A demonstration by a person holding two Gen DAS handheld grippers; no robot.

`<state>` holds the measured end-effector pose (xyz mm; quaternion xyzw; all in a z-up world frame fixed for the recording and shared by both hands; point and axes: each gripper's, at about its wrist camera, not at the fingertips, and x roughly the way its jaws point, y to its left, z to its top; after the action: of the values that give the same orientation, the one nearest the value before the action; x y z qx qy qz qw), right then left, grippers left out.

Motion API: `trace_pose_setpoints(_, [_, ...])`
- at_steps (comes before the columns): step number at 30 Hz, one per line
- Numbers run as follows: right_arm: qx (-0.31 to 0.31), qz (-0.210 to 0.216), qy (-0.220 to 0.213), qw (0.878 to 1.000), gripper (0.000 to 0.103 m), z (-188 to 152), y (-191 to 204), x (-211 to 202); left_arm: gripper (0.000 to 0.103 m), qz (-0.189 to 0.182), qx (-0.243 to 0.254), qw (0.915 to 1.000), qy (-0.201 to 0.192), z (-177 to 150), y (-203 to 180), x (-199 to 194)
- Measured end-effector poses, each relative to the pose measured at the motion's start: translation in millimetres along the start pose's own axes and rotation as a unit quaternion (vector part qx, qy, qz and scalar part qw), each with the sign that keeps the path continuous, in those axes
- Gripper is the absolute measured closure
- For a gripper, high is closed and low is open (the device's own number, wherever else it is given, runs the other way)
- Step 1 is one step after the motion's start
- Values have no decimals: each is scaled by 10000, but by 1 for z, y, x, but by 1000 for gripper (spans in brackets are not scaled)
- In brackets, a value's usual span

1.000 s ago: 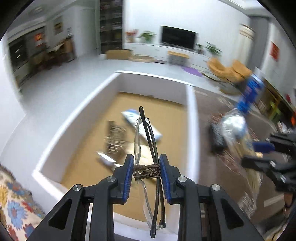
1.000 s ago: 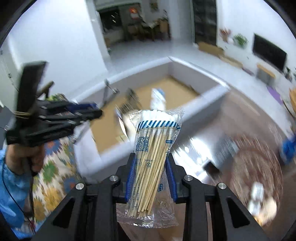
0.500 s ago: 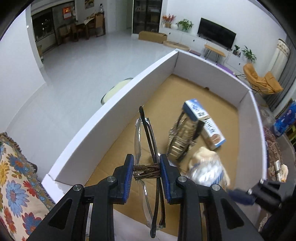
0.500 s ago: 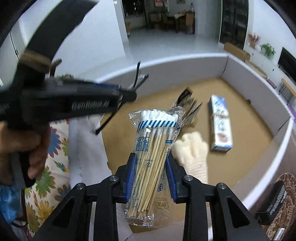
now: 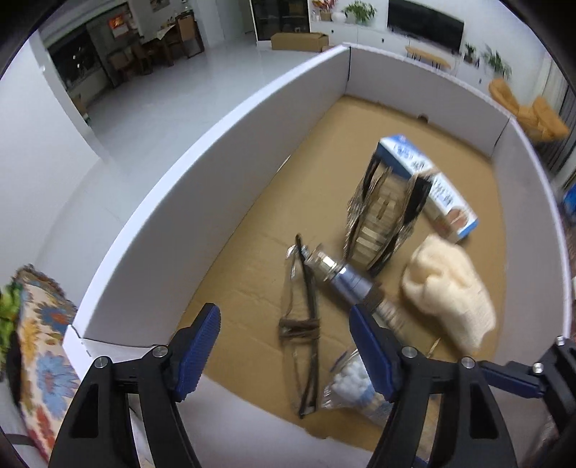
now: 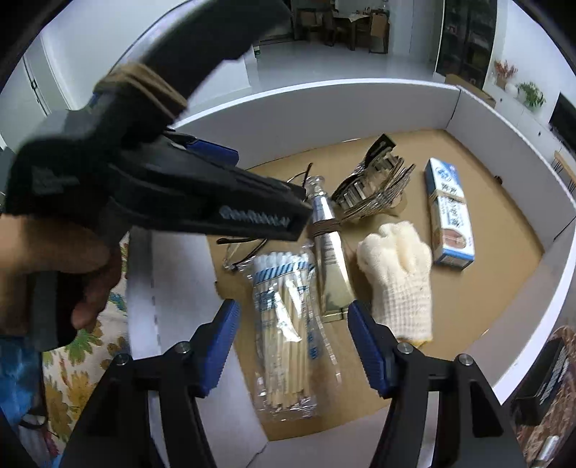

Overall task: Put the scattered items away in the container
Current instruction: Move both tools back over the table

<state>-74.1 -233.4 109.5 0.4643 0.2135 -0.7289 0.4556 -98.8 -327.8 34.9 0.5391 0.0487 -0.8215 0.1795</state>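
Both drops just done — left gripper (image 5: 284, 356) jaws have just been opening and stand apart, nothing between them, and the glasses (image 5: 302, 324) it was clamping a second ago lie on the box (image 5: 216, 144) floor. Right gripper (image 6: 289, 345) likewise sprang apart, cotton swab pack (image 6: 284, 324) released inside near the front wall, beside the tube (image 6: 329, 259) and glove (image 6: 399, 273) — two more items tidied, both hands free for the next pick.

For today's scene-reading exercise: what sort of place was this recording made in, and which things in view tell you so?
Most likely a home living room. Beyond the white-walled box, the left wrist view shows a wall television with potted plants beside it, orange armchairs, and a dining table with chairs on a pale tiled floor.
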Motion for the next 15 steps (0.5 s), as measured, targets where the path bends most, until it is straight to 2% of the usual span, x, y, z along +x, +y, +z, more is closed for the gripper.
trace_pose_setpoints(5, [271, 105, 60, 9996, 40, -6, -1, 1, 30, 60, 79, 9999, 56, -7, -1, 1])
trace_pose_setpoints(11, [206, 168, 78, 9996, 40, -10, 8, 2, 30, 120, 230, 9997, 22, -25, -2, -6])
trace_pose_setpoints(13, [143, 9, -278, 9995, 40, -13, 11, -8, 30, -83, 161, 9998, -132, -30, 1, -14])
trace_pose_setpoints(15, [242, -75, -882, 9958, 38, -18, 11, -28, 30, -135, 46, 9988, -460, -35, 1, -33])
